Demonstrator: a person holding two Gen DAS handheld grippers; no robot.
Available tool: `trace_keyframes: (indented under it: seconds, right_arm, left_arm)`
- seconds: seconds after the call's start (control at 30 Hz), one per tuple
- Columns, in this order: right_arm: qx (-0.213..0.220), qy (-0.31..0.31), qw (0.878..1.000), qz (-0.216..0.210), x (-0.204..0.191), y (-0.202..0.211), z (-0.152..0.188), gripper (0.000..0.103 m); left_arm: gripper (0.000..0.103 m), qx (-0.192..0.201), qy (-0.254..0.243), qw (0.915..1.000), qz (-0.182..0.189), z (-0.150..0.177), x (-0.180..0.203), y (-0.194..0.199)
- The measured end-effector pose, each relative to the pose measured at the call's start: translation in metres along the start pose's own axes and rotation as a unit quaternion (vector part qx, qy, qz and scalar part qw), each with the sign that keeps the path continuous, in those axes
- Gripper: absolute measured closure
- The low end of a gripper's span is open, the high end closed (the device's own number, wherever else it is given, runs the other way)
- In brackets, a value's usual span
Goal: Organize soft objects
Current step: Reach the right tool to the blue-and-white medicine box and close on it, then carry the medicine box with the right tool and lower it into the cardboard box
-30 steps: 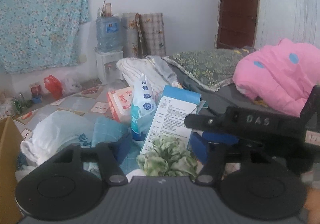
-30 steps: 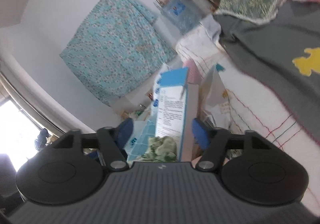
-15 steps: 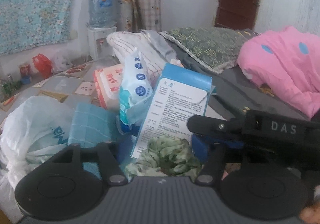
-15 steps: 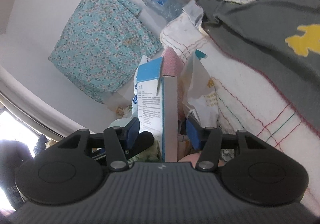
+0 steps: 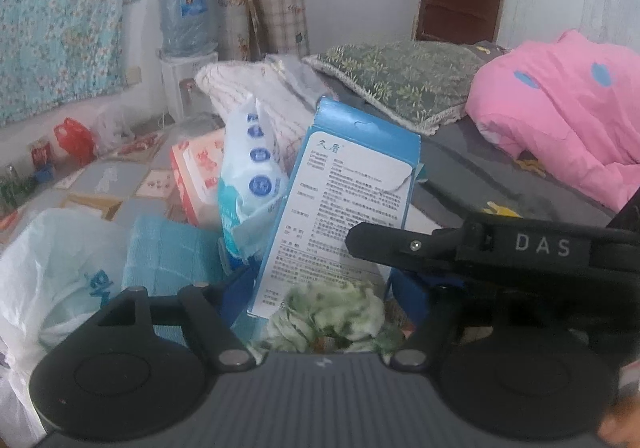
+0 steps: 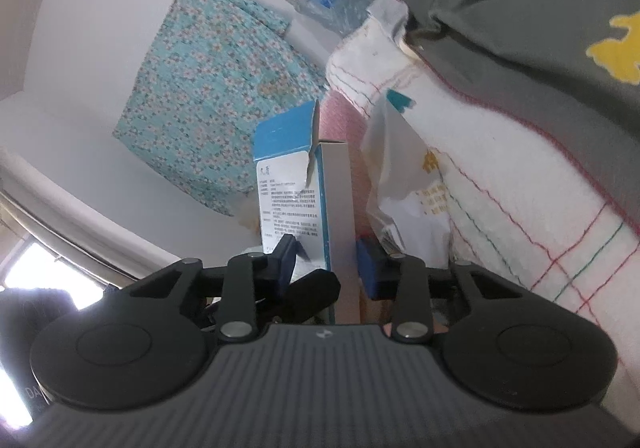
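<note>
A blue-and-white carton (image 5: 348, 203) stands upright in a pile beside the bed. A crumpled green-and-white cloth (image 5: 332, 312) lies at its foot, between the fingers of my left gripper (image 5: 320, 294). The left jaws are opening and neither pad touches the cloth. My right gripper (image 6: 328, 264) reaches in from the right, and its black finger (image 5: 440, 244) crosses the left wrist view. Its jaws are closing on the carton (image 6: 320, 203), with both blue pads against the carton's lower sides. Left of the carton lie a wipes pack (image 5: 248, 183) and a light blue towel (image 5: 172, 256).
A white plastic bag (image 5: 52, 272) bulges at the left. A red-printed tissue pack (image 5: 196, 171) lies behind the wipes. On the bed are a pink quilt (image 5: 560, 119), a green pillow (image 5: 400, 75) and a striped white blanket (image 6: 520, 232). A water dispenser (image 5: 188, 31) stands by the far wall.
My right jaws have narrowed from well apart onto the carton, and the right view has rolled. My left gripper has come closer to the pile and its fingers have spread wider.
</note>
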State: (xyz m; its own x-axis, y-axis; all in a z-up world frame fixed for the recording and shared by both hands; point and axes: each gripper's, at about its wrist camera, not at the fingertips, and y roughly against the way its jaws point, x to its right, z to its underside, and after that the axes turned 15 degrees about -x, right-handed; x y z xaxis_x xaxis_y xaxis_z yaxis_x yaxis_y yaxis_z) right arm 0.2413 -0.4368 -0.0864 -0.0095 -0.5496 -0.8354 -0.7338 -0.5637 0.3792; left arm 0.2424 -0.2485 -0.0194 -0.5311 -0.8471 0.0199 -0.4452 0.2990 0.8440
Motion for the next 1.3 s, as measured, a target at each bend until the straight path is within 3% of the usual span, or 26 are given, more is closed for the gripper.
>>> trace_keyframes:
  seconds: [0.43, 0.93, 1.1, 1.3]
  right_arm:
    - [0.056, 0.077, 0.995, -0.020, -0.040, 0.042, 0.001, 0.078]
    - [0.069, 0.107, 0.991, -0.043, -0.064, 0.076, 0.022, 0.080]
    - [0.066, 0.129, 0.987, -0.066, -0.085, 0.085, 0.032, 0.080]
    - [0.025, 0.168, 0.979, -0.115, -0.123, 0.073, 0.048, 0.080]
  left_arm:
    - [0.028, 0.065, -0.019, 0.9977, 0.001, 0.001, 0.016, 0.046]
    - [0.029, 0.108, -0.022, 0.9939, 0.007, 0.021, 0.027, 0.081]
    - [0.029, 0.138, -0.020, 0.9903, -0.007, 0.037, 0.030, 0.109]
    - [0.029, 0.152, 0.010, 0.9864, -0.062, 0.063, 0.012, 0.152]
